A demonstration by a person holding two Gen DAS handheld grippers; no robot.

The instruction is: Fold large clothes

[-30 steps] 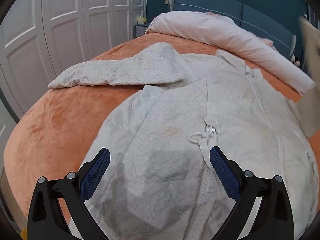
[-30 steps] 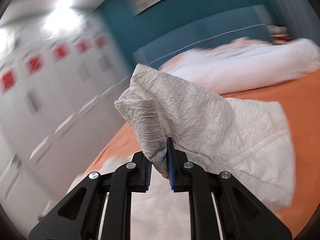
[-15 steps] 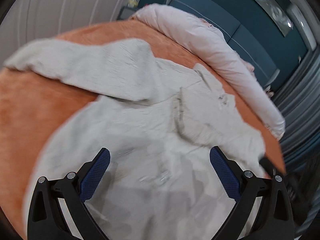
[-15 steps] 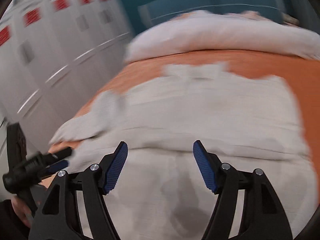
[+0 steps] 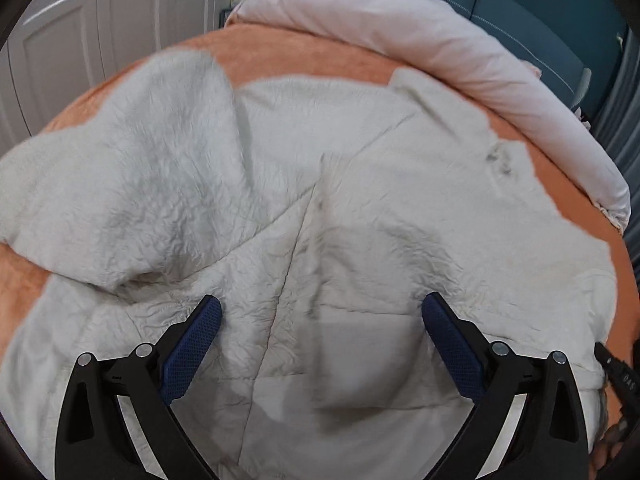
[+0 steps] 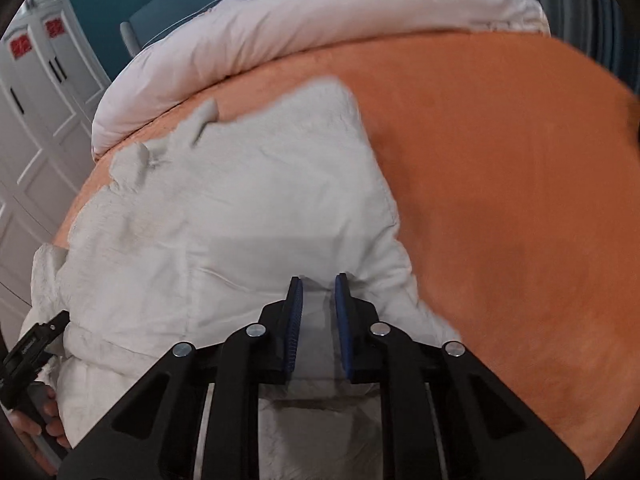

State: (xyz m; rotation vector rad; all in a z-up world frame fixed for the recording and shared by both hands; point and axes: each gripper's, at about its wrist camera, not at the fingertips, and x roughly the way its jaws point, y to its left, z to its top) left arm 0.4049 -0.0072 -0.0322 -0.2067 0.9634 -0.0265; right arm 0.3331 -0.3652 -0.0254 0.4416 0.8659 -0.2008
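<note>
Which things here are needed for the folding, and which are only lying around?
For the job: crinkled off-white jacket; left gripper; right gripper; orange bed cover.
Lying about: rolled pale pink duvet; white wardrobe doors.

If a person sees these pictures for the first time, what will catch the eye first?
The big crinkled off-white jacket spread over the orange bedspread fills both views, one sleeve lying across its left side. Behind it a pale pink duvet is rolled along the headboard end.
</note>
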